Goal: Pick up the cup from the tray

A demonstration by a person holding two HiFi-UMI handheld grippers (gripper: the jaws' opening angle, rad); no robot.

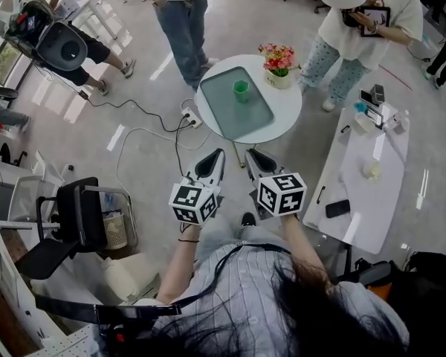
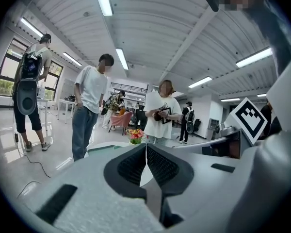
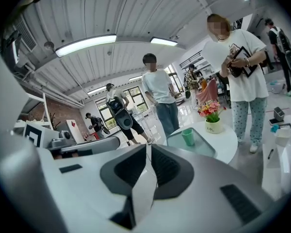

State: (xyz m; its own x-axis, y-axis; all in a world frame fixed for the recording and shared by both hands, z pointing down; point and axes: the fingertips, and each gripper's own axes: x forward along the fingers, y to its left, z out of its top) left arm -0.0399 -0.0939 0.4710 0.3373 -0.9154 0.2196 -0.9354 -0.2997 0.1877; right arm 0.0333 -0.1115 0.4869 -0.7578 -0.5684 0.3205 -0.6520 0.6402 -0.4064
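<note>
A small green cup (image 1: 241, 88) stands upright on a green tray (image 1: 230, 114) on a round white table (image 1: 286, 110). The right gripper view also shows the cup (image 3: 188, 137) and tray (image 3: 201, 147), ahead and to the right. Both grippers hang side by side well short of the table, over the floor. My left gripper (image 1: 218, 154) has its jaws together with nothing between them, and its own view (image 2: 146, 146) shows the same. My right gripper (image 1: 250, 154) is shut and empty too (image 3: 148, 147). The left gripper view does not show the cup.
A flower pot (image 1: 279, 64) sits at the table's far edge. Two people (image 1: 180, 13) (image 1: 360, 28) stand behind the table. A power strip with cables (image 1: 191, 117) lies on the floor left of it. A long white table (image 1: 372, 181) is at right, a chair (image 1: 74, 222) at left.
</note>
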